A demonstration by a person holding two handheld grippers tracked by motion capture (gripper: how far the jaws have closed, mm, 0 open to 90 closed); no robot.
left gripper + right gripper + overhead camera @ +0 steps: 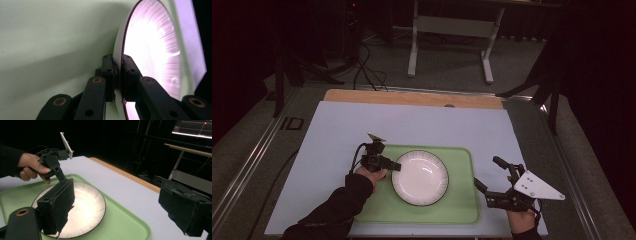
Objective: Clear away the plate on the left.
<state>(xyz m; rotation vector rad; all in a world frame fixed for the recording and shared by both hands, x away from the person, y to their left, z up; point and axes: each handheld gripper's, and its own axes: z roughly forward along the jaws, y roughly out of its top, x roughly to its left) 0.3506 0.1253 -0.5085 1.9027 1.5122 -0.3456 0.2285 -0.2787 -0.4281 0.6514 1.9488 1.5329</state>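
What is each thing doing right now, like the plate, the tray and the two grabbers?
Plate: white, empty, lying on the tray, its left rim pinched.
Tray: green, flat on the table, holding the plate.
Left gripper: shut on the plate's rim, one jaw on each side of it.
Right gripper: open, holding nothing, off the tray's right side.
Table: pale top, bearing the tray.

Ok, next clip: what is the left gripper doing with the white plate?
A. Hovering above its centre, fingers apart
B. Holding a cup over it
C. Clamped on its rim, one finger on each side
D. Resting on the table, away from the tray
C: in the left gripper view the left gripper has its fingers closed on the plate rim, over the green tray.
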